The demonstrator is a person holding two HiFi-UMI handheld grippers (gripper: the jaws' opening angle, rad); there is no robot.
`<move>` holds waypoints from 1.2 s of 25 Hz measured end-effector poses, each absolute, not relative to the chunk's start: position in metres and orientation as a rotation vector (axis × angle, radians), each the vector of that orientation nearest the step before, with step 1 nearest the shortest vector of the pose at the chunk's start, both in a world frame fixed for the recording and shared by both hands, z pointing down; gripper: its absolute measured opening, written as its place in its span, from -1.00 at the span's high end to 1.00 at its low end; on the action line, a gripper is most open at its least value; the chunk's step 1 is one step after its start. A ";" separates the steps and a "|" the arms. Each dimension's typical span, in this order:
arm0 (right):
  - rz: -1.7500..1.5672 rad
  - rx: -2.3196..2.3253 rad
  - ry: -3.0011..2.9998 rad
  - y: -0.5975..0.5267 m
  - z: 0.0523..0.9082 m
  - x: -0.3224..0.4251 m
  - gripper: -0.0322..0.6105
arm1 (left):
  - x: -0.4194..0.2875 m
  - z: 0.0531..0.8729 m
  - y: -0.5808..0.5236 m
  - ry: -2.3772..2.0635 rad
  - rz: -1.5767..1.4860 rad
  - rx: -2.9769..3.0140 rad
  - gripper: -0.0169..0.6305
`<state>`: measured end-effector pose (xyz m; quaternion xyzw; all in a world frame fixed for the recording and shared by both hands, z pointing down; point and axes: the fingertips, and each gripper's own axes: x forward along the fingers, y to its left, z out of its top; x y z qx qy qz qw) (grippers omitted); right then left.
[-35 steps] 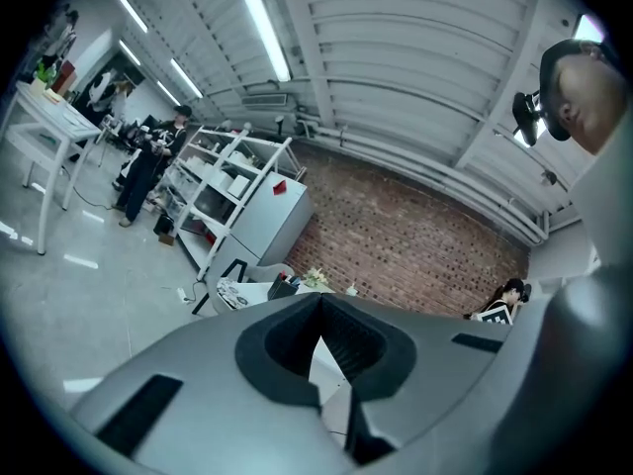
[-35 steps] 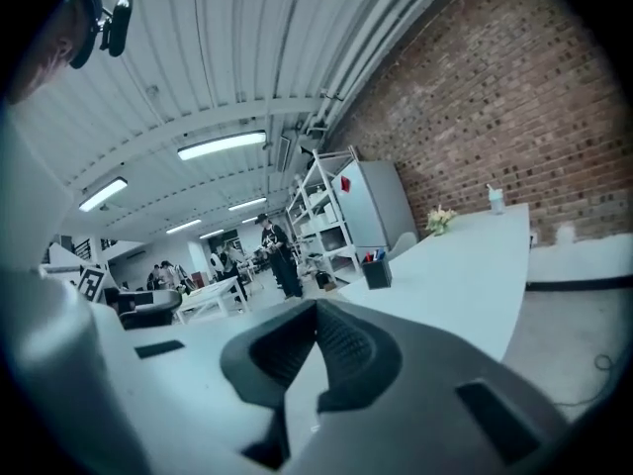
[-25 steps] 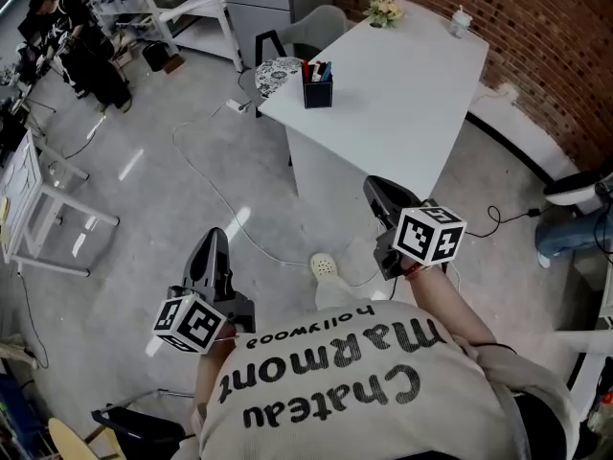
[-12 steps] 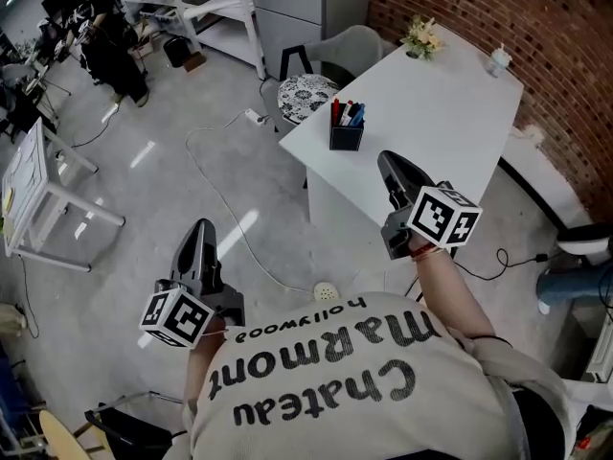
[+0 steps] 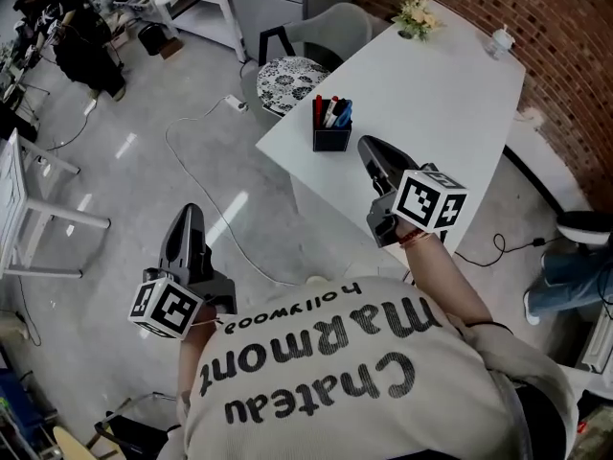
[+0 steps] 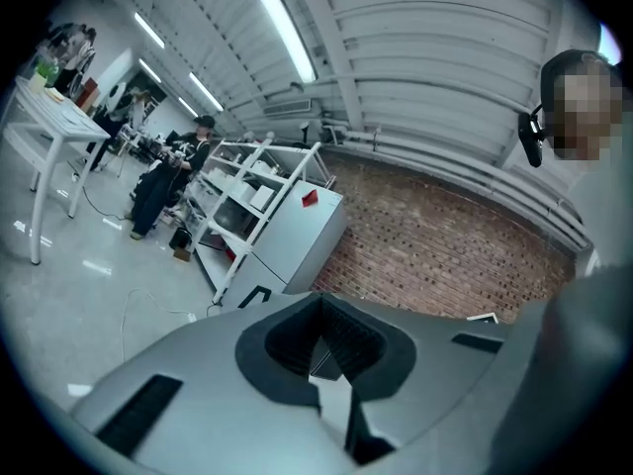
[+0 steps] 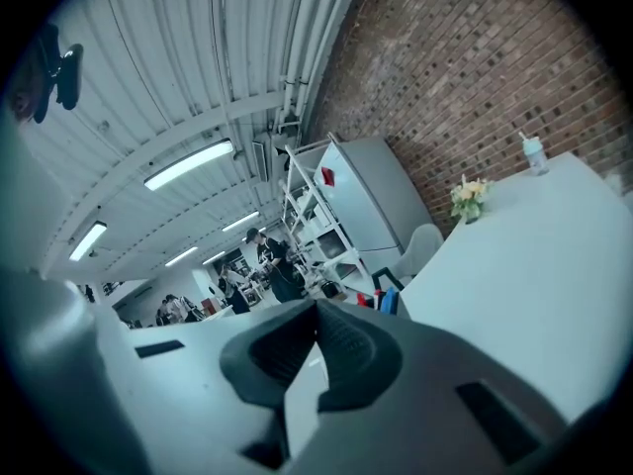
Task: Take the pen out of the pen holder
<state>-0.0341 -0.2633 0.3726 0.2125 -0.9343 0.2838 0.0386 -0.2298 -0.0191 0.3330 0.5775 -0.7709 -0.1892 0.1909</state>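
Observation:
A black pen holder (image 5: 331,138) with red, blue and white pens (image 5: 330,113) stands near the front corner of the white table (image 5: 441,84). My right gripper (image 5: 366,148) is shut and empty. It reaches over the table's near edge, just right of the holder and not touching it. In the right gripper view the pens' tops (image 7: 382,301) peek over the closed right gripper (image 7: 316,310). My left gripper (image 5: 190,215) hangs over the floor, left of the table. Its tips meet with nothing between them in the left gripper view (image 6: 321,303).
A grey chair with a patterned cushion (image 5: 292,71) stands at the table's far-left corner. Flowers (image 5: 414,13) and a small bottle (image 5: 496,38) sit at the table's far end by the brick wall (image 5: 565,56). A cable (image 5: 206,175) trails across the floor. People (image 5: 81,46) stand far left.
Both grippers have moved forward toward the table. The right one went from in front of the table to over its edge, beside the pen holder. Both stayed shut.

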 end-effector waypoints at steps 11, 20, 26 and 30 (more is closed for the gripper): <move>0.936 0.756 -2.767 -0.303 0.409 -0.048 0.89 | -0.262 0.365 -0.070 -2.056 -0.492 1.614 0.95; 0.735 0.919 -2.766 -0.344 0.391 -0.076 0.77 | -0.315 0.364 -0.129 -1.926 -0.443 1.727 0.95; 0.640 1.021 -2.729 -0.366 0.381 -0.092 0.69 | -0.348 0.368 -0.154 -1.856 -0.431 1.769 0.95; 0.641 1.007 -2.699 -0.364 0.387 -0.112 0.68 | -0.360 0.370 -0.166 -1.812 -0.437 1.791 0.95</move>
